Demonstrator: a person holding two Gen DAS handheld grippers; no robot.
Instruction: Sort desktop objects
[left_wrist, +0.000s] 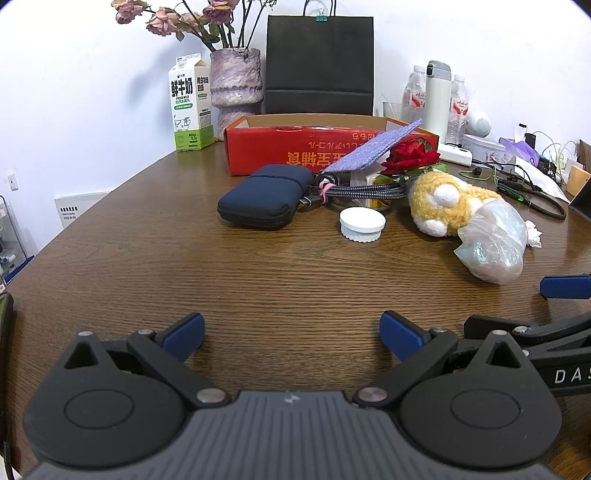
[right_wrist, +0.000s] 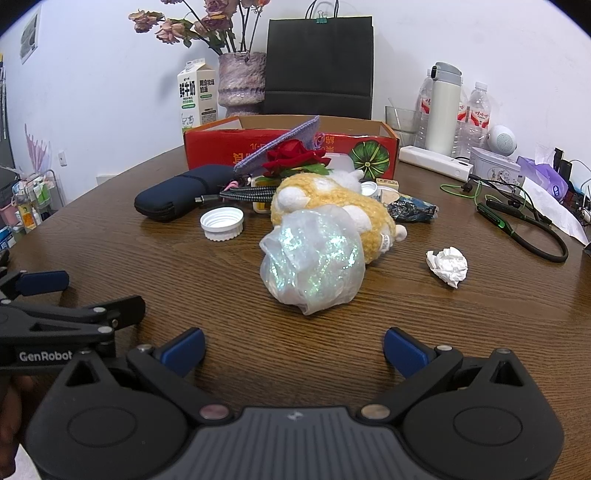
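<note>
Against the wall, milk carton (left_wrist: 189, 107) reads "FRESH MILK".

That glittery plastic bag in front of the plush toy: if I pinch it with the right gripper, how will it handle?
The glittery plastic bag looks thin and crinkled, so it will probably crumple and may slip rather than hold shape. It seems puffed and light, likely to slide if nudged. It leans on the plush toy, which may shift.

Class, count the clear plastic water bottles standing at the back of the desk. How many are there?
2, both by the white thermos flask: one water bottle partly hidden behind its left side, the other to its right. More may be hidden behind the flask.
</note>
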